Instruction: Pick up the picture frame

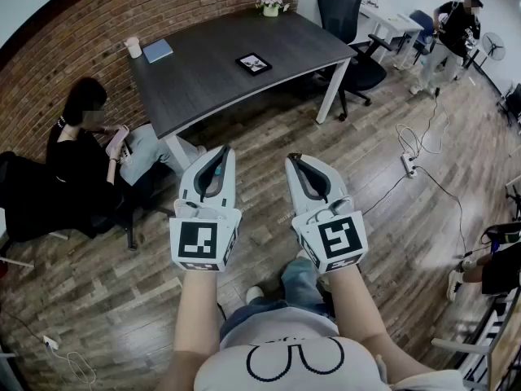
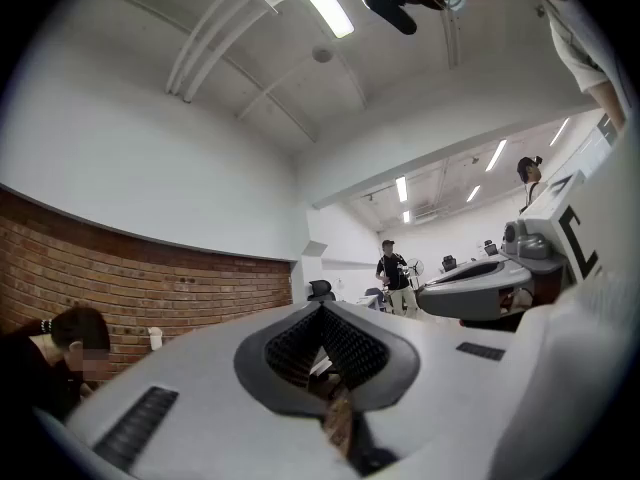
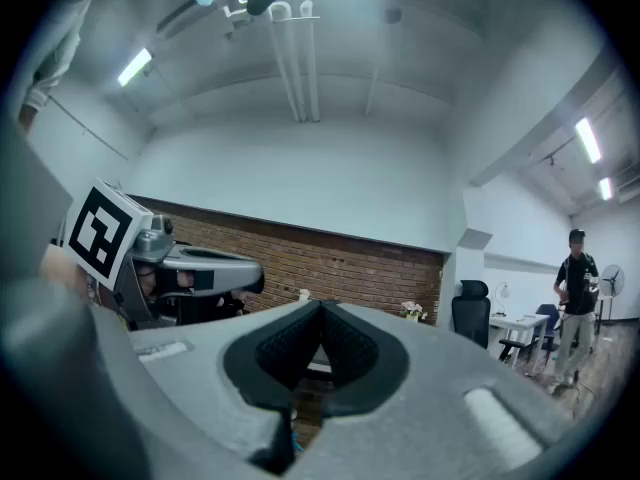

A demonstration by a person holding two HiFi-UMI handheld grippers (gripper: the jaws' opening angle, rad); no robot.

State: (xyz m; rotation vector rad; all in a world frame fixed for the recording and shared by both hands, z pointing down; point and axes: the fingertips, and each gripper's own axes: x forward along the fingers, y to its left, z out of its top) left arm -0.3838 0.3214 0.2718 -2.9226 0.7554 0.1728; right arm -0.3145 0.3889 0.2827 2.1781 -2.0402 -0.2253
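Note:
A small black picture frame (image 1: pixel 253 63) lies flat on the dark table (image 1: pixel 212 72), toward its right half. Both grippers are held side by side above the wooden floor, well short of the table. My left gripper (image 1: pixel 225 151) is shut with nothing in it, and so is my right gripper (image 1: pixel 293 160). In the left gripper view the left gripper's (image 2: pixel 320 308) jaws meet at the tip, with the right gripper's body at the right edge. In the right gripper view the right gripper's (image 3: pixel 320 308) jaws also meet, pointing at the brick wall.
On the table stand a white cup (image 1: pixel 133 47), a blue book (image 1: pixel 158 50) and a flower pot (image 1: pixel 270 5). A person (image 1: pixel 85 161) sits on the floor at the left by the table leg. A black office chair (image 1: pixel 346 31) stands behind the table, another person (image 1: pixel 449 35) farther back. Cables (image 1: pixel 415 165) cross the floor.

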